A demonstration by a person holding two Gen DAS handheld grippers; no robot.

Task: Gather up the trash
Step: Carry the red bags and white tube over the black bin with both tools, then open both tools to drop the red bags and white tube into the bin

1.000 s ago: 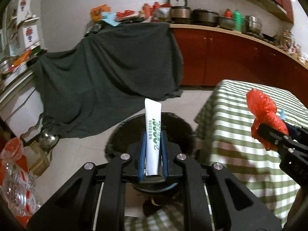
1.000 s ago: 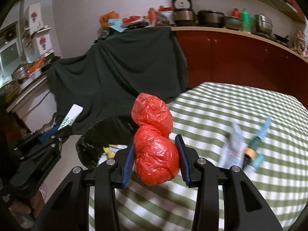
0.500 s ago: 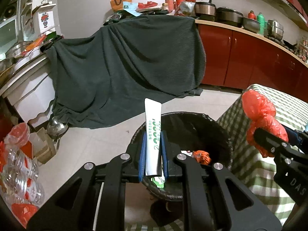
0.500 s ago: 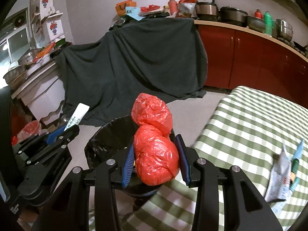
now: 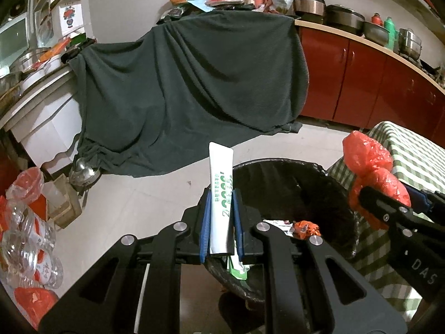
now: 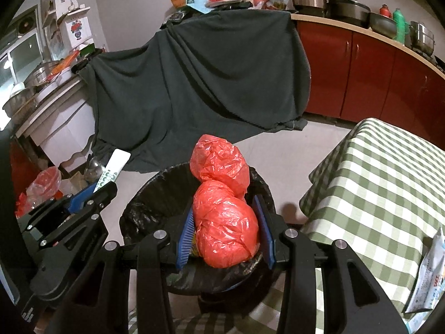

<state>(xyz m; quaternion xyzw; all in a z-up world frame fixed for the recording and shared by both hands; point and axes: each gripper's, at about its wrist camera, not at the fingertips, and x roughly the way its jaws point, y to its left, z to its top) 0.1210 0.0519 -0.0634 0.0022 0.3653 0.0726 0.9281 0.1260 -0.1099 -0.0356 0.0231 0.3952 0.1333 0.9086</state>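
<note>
My left gripper (image 5: 221,222) is shut on a white tube with green print (image 5: 221,194), held upright at the near left rim of the black-lined trash bin (image 5: 328,183). My right gripper (image 6: 226,228) is shut on a knotted red plastic bag (image 6: 225,222), held over the bin (image 6: 139,214). The red bag also shows at the right of the left wrist view (image 5: 370,164), and the tube shows at the left of the right wrist view (image 6: 115,167). Trash lies inside the bin, including an orange wrapper (image 5: 306,228).
A green checked table (image 6: 383,183) stands right of the bin, with a white packet (image 6: 428,272) near its right edge. A dark cloth (image 5: 189,89) drapes over furniture behind. Plastic bottles and red bags (image 5: 25,222) lie on the floor at left. Red cabinets (image 5: 375,83) line the back right.
Both grippers have swung left, away from the table, and closer over the bin. The bin now fills the middle of both views. Both still hold their items.
</note>
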